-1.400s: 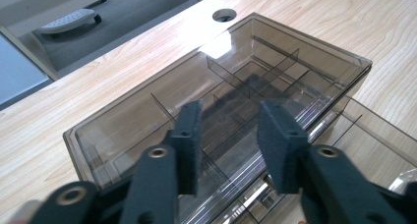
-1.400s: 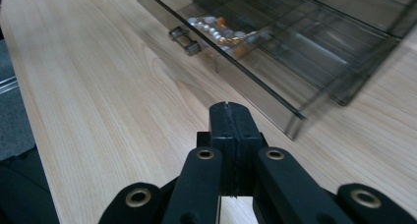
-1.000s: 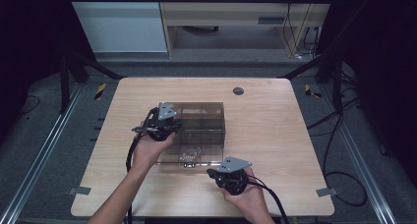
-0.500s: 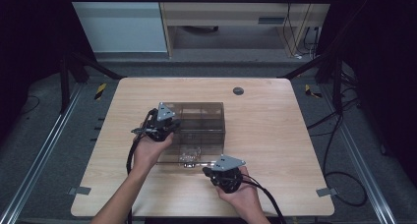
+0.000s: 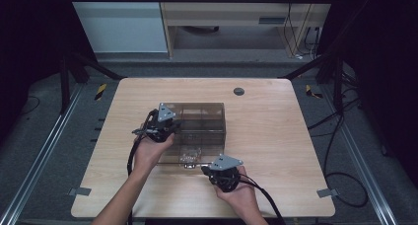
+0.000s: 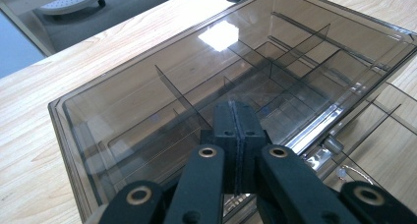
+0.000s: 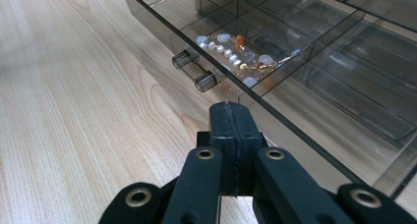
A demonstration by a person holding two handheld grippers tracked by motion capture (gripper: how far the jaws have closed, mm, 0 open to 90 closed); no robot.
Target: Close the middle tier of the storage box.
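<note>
Wooden counter [image 5: 276,136] beneath both tongs, pale grain running across it, a small round grommet [image 5: 239,91] set into it well beyond the left tongs.

Smoky transparent organiser box [image 5: 199,119] directly under and ahead of the left tongs [image 5: 170,128], divided inside by thin walls into several compartments, seen through its flat top in the left gripper view [image 6: 246,57]. Lower drawer [image 5: 185,153] pulled out toward the near edge of the counter, between the two tongs, lying just ahead of the right tongs [image 5: 209,169].

Left tongs resting over the near left corner of the box, jaws pressed fully together with nothing between them [image 6: 237,130]; whether touching the top, cannot tell. Right tongs just beside the drawer's front, also clamped tight and empty [image 7: 230,126], tips low over the bare counter, close to the drawer's front wall yet apart from it.

Clear drawer handle [image 7: 194,70], a short bar on two stubby posts, slightly ahead and to the left of the right tongs' tips.

Beaded jewellery [image 7: 236,54], pearls with a few orange and pale stones on a gold chain, lying in the front compartment of the drawer, just behind the handle and straight ahead of the right tongs.
</note>
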